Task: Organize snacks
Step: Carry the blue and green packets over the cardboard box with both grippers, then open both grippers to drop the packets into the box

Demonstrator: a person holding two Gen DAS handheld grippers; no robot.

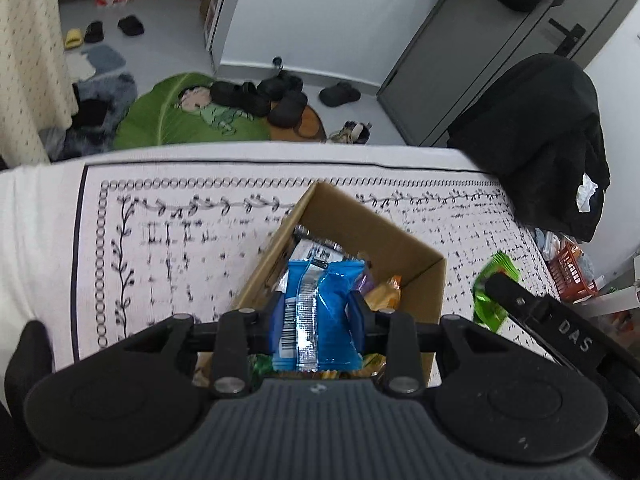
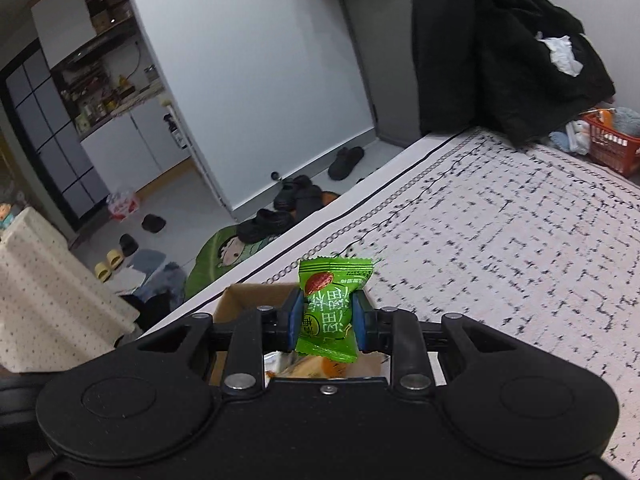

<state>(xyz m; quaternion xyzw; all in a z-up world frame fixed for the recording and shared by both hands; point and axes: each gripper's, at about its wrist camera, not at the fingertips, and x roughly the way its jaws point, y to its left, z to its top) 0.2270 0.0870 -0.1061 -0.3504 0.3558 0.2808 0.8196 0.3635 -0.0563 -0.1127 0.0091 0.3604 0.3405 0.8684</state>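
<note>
Left gripper [image 1: 318, 316] clamped on blue snack packet [image 1: 318, 304], long axis running straight ahead along fingers, held directly above open cardboard box [image 1: 416, 264] already holding mixed snacks. Right gripper [image 2: 326, 320] pinched on green candy packet [image 2: 332, 308], upright between blue pads; box corner [image 2: 240, 300] sits just below and left of it. Judgement: left hand nearer drop point, straight down. Box walls close around packet; patterned bedspread [image 2: 500, 240] offers open room ahead and right.
</note>
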